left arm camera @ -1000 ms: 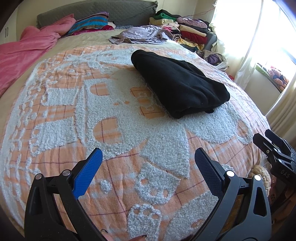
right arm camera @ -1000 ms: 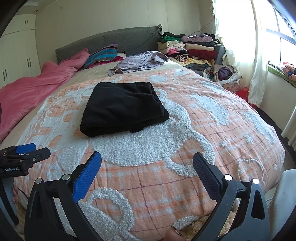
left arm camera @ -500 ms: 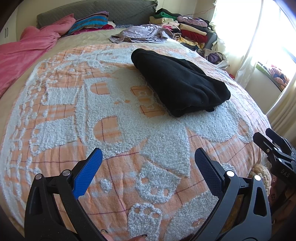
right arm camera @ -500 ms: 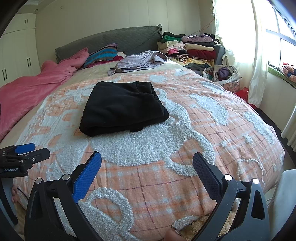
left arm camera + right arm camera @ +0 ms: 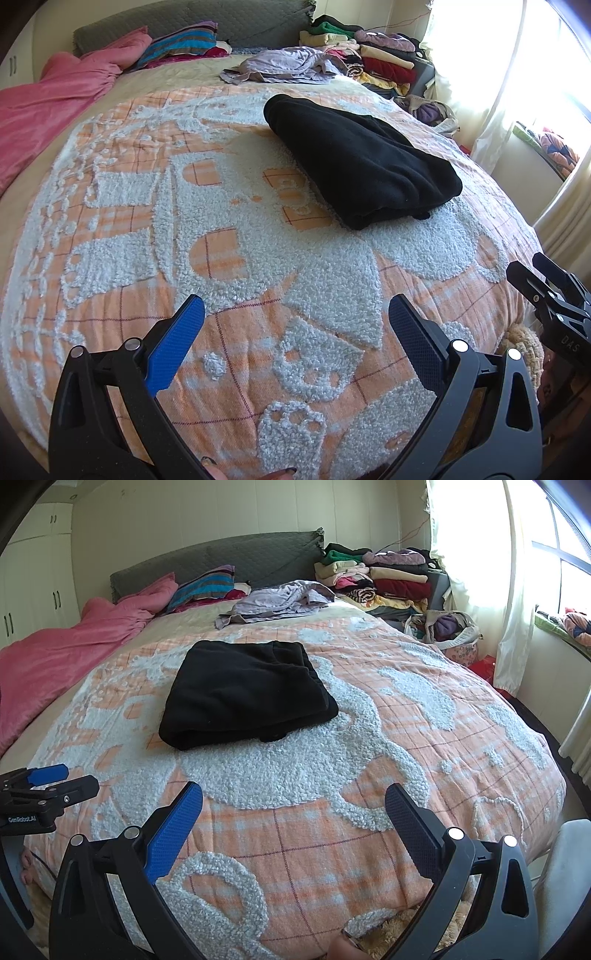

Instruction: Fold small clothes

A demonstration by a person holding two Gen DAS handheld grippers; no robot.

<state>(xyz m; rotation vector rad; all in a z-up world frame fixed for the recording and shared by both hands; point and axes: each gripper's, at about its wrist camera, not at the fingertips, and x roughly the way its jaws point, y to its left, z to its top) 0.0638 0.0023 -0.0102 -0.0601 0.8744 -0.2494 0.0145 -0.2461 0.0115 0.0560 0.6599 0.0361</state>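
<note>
Little has changed over the last second: my view from the left has crept slightly nearer the bed, and nothing on it has shifted. My left gripper [image 5: 295, 317] hangs released, jaws spread wide and holding nothing, above the near part of the orange-and-white tufted bedspread [image 5: 236, 206]. The black garment [image 5: 362, 162] lies already folded into a thick rectangle near the middle of the bed, well apart from both grippers, with one small tab of cloth poking out at its near edge. My right gripper [image 5: 293, 801] is likewise released and empty. I judge this piece done; the crumpled lilac garment [image 5: 277, 602] beyond it, near the headboard, looks like the next one to fold.
</note>
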